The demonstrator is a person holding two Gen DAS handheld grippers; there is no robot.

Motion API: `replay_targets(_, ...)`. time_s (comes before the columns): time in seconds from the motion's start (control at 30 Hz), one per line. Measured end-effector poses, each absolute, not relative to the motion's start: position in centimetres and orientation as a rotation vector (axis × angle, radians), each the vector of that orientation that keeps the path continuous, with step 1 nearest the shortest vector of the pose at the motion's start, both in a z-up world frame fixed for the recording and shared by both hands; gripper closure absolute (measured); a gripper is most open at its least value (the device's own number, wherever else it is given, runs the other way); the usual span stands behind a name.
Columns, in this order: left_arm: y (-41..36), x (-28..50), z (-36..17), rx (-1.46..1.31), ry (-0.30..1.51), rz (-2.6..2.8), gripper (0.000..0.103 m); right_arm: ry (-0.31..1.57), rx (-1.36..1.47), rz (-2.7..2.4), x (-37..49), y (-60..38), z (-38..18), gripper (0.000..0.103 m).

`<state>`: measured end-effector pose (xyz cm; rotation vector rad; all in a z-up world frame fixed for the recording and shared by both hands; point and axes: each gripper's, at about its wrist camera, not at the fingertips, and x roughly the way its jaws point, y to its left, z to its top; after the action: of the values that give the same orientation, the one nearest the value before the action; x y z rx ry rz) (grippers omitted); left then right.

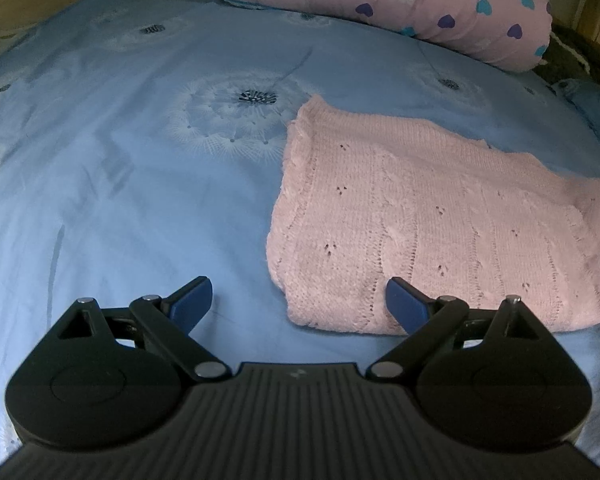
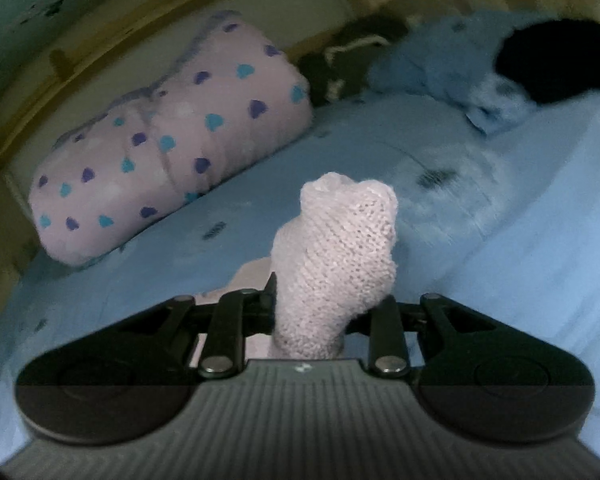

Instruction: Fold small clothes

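A pink knitted garment (image 1: 432,216) lies partly folded on the blue bedsheet (image 1: 120,168), right of centre in the left wrist view. My left gripper (image 1: 299,304) is open and empty, low over the sheet at the garment's near left corner; its right pad (image 1: 406,306) is over the knit edge. My right gripper (image 2: 328,304) is shut on a bunched part of the pink knitted garment (image 2: 336,256), which stands up between the jaws above the bed.
A rolled pink quilt with blue and purple hearts (image 1: 400,4) lies at the far side of the bed, also in the right wrist view (image 2: 160,152). A blue pillow (image 2: 452,64) and a dark object (image 2: 556,60) lie at the far right. A wooden bed frame (image 2: 100,52) runs behind.
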<state>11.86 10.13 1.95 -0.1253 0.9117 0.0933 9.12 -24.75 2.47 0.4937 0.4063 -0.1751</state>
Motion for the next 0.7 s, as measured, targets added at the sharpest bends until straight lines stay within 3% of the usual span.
replay_targets(0.7,11.0,11.9,2.1,-0.142,0.911,0.114,0.007,0.398,0.407,-0.103,9.8,-22.7,4.8,0.076)
